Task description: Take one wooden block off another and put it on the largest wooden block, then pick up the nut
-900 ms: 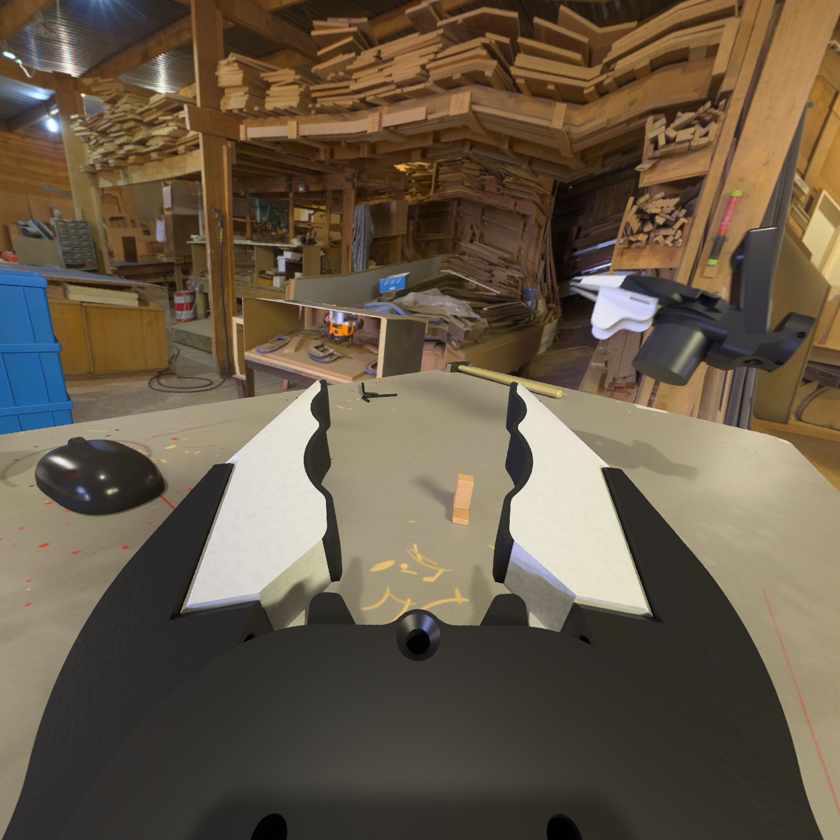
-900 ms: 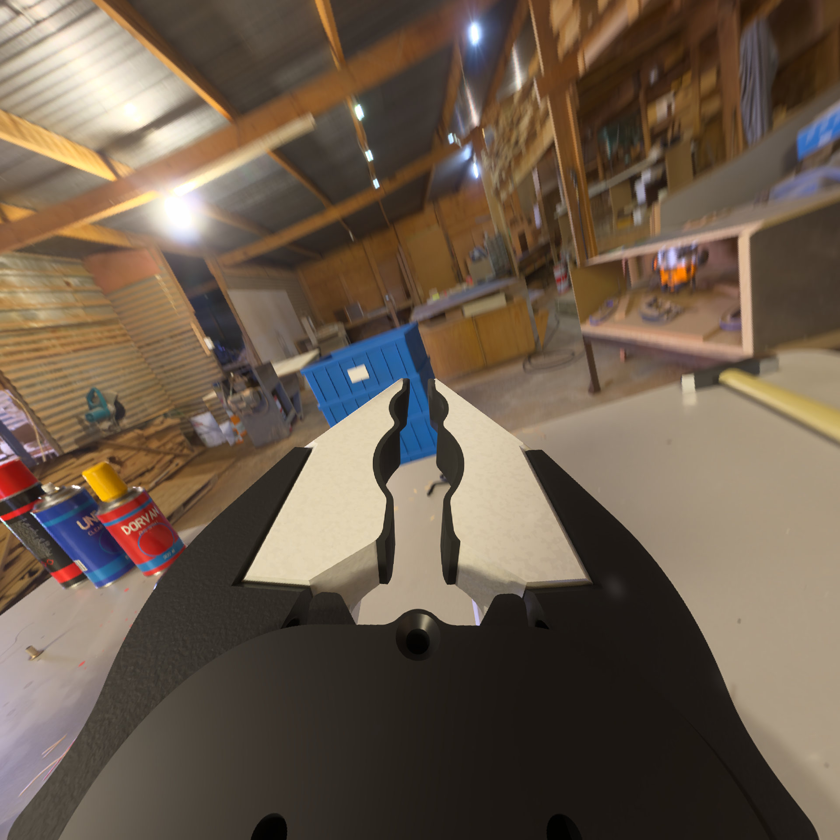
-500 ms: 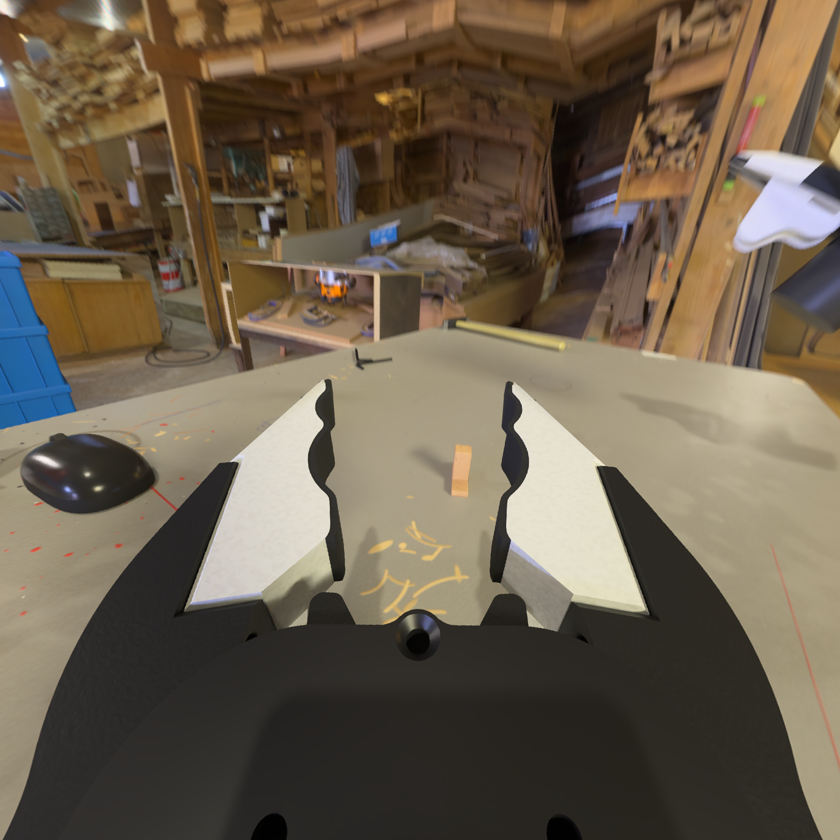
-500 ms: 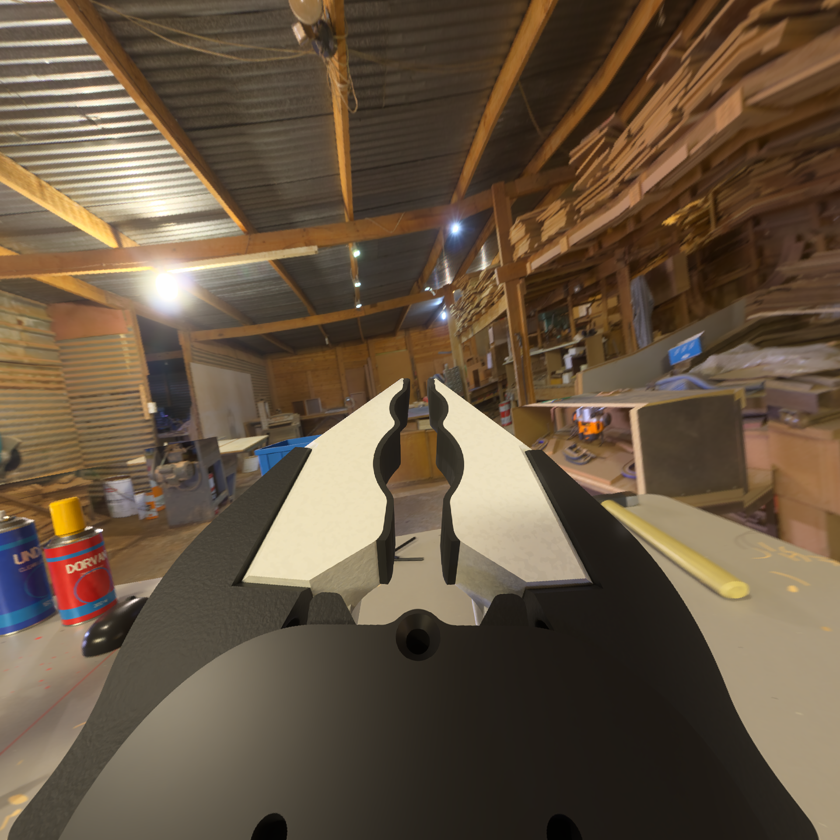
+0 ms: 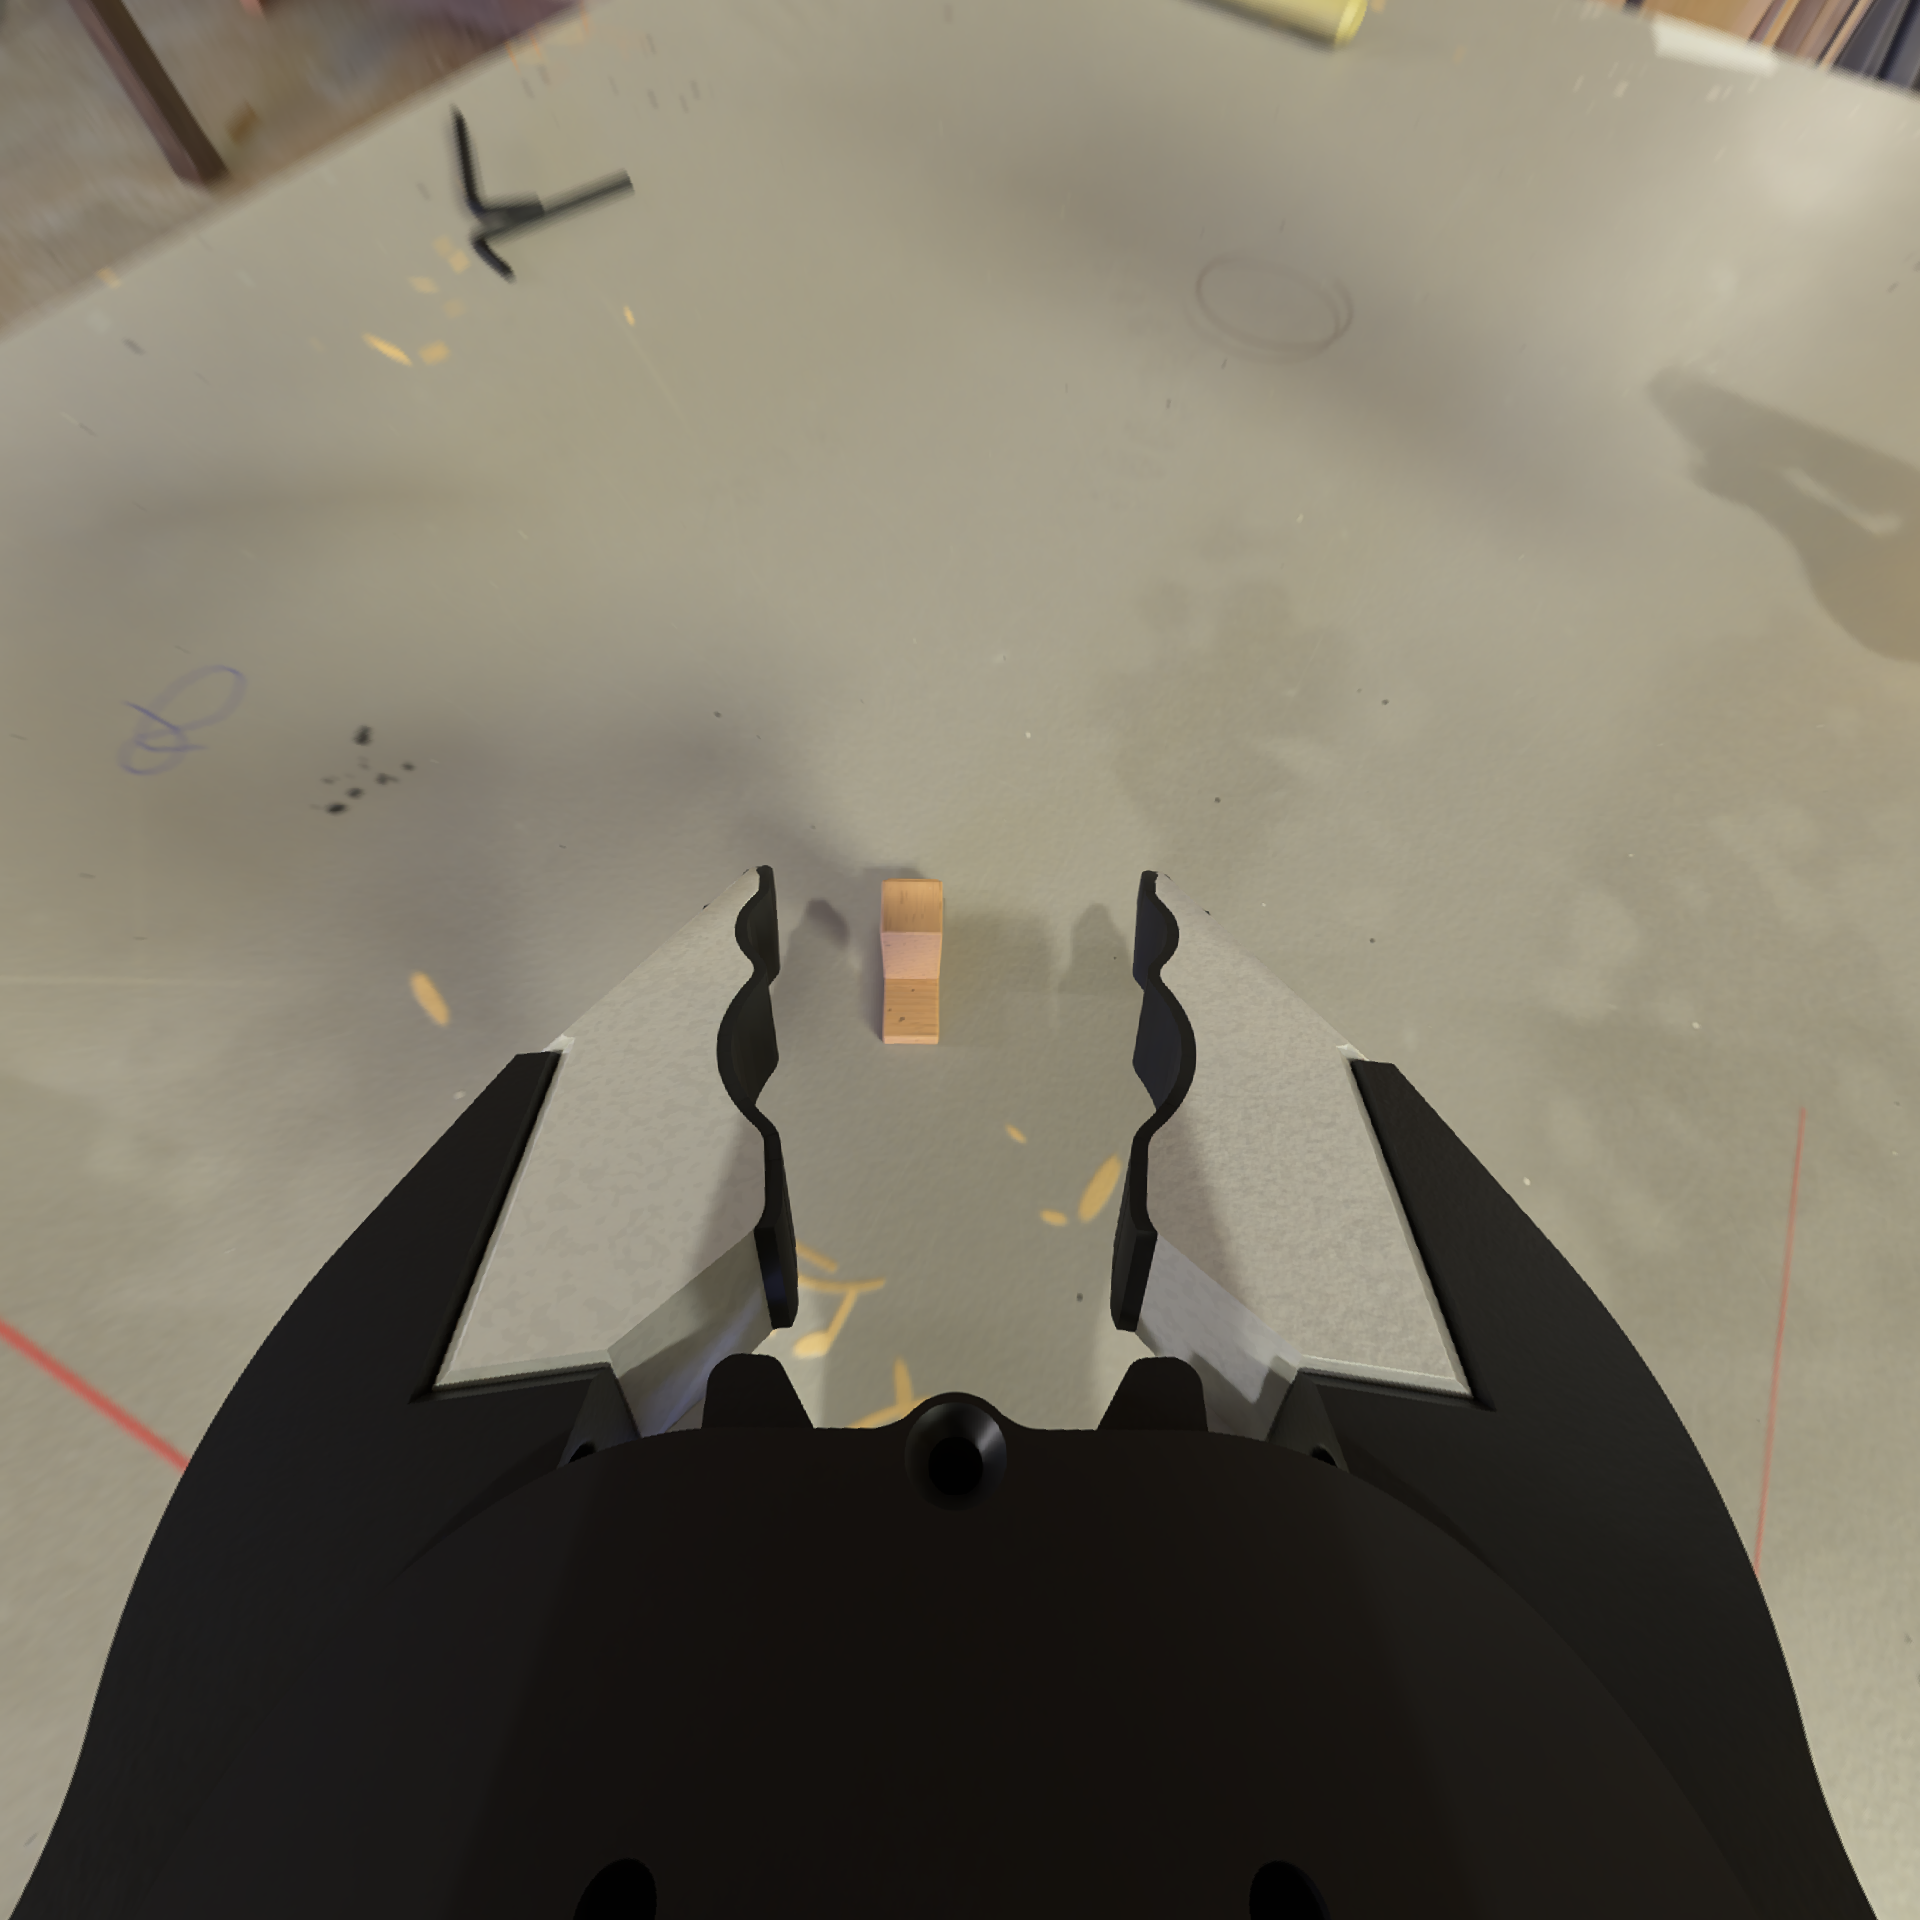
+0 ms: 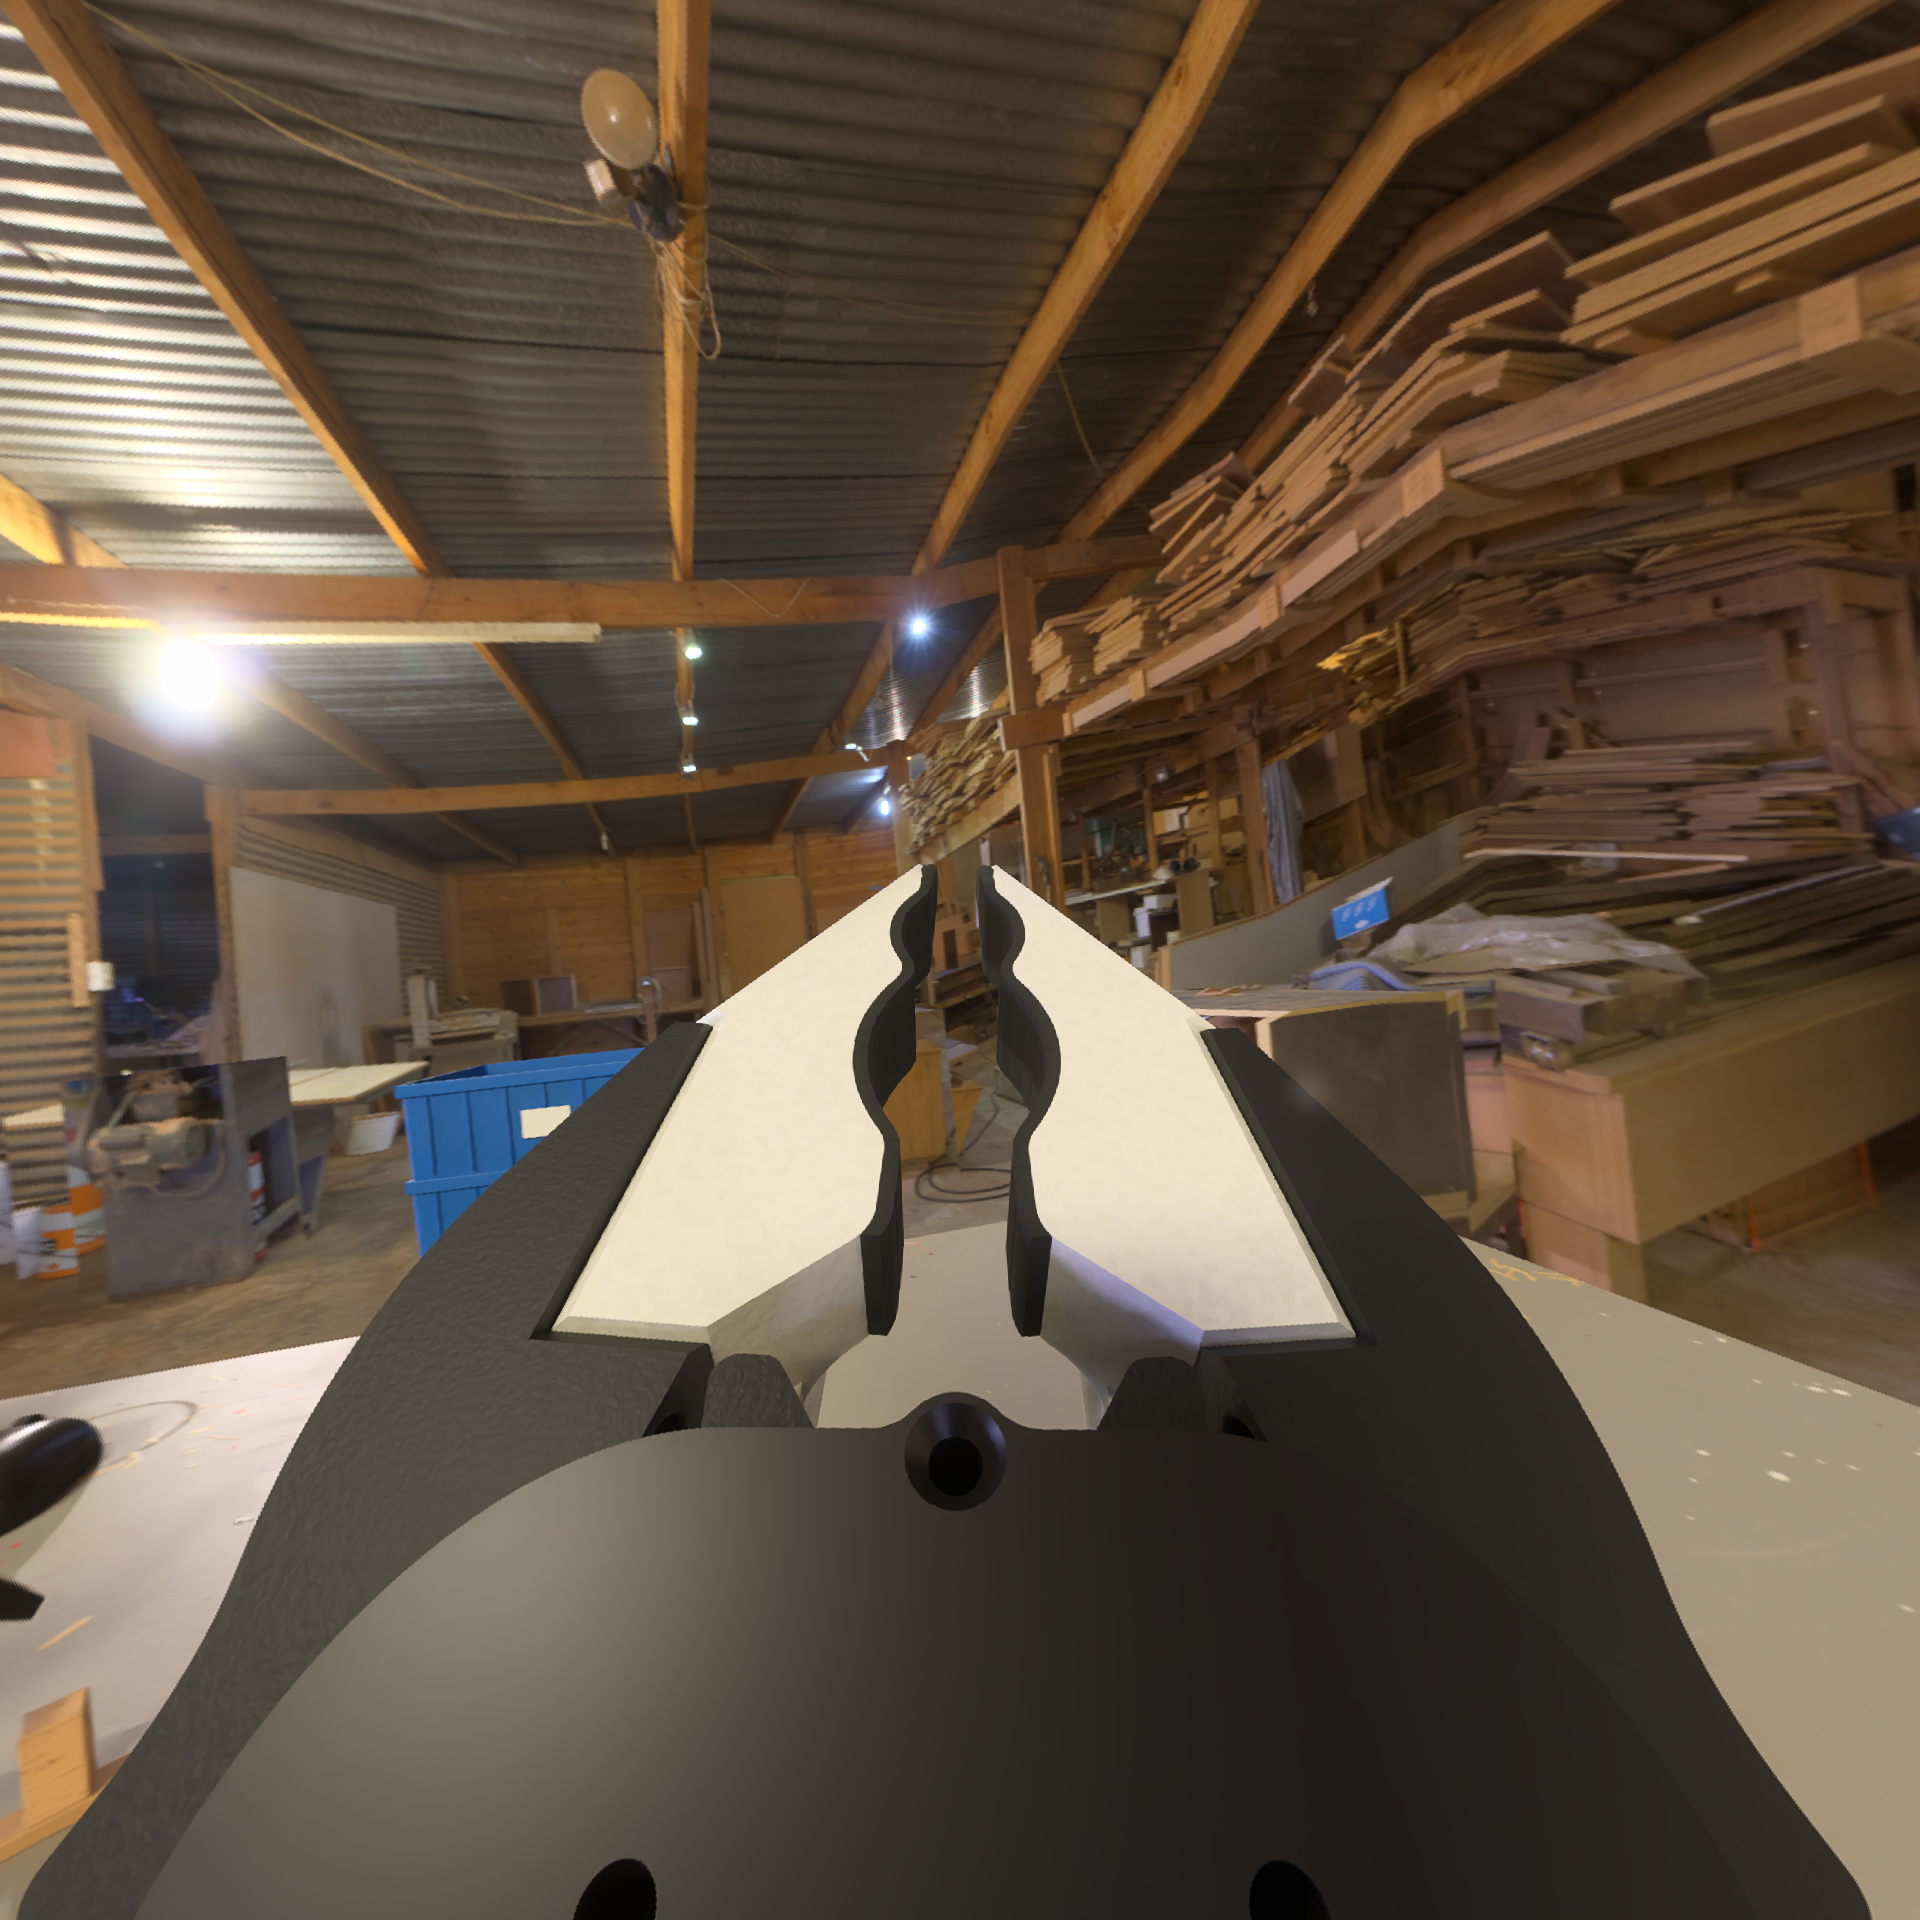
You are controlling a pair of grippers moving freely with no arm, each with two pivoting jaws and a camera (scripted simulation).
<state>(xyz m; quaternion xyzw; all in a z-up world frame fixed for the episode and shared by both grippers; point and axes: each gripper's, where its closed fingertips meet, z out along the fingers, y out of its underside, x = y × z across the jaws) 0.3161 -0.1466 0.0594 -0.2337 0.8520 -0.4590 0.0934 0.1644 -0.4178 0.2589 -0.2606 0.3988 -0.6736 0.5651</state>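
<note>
In the left wrist view a small light wooden block stack (image 5: 911, 961) stands on the grey table (image 5: 1351, 727), one block on another as far as I can tell. My left gripper (image 5: 956, 883) is open and looks steeply down at it. The stack sits between the fingertips, a little left of centre, touching neither pad. My right gripper (image 6: 957, 873) is held level above the table with its jaws almost together and nothing between them. A wooden block (image 6: 52, 1756) shows at the lower left edge of the right wrist view. No nut is in view.
Black hex keys (image 5: 520, 203) lie near the far left table edge. A pale yellow handle (image 5: 1309, 12) lies at the far edge. A blue crate (image 6: 488, 1132) stands beyond the table. A black rounded part (image 6: 42, 1455) shows at the right wrist view's left edge.
My left gripper has moved forward and tipped down, so the block stack now lies between its fingertips. The right gripper's view has swung away from the spray cans. Neither jaw opening has changed.
</note>
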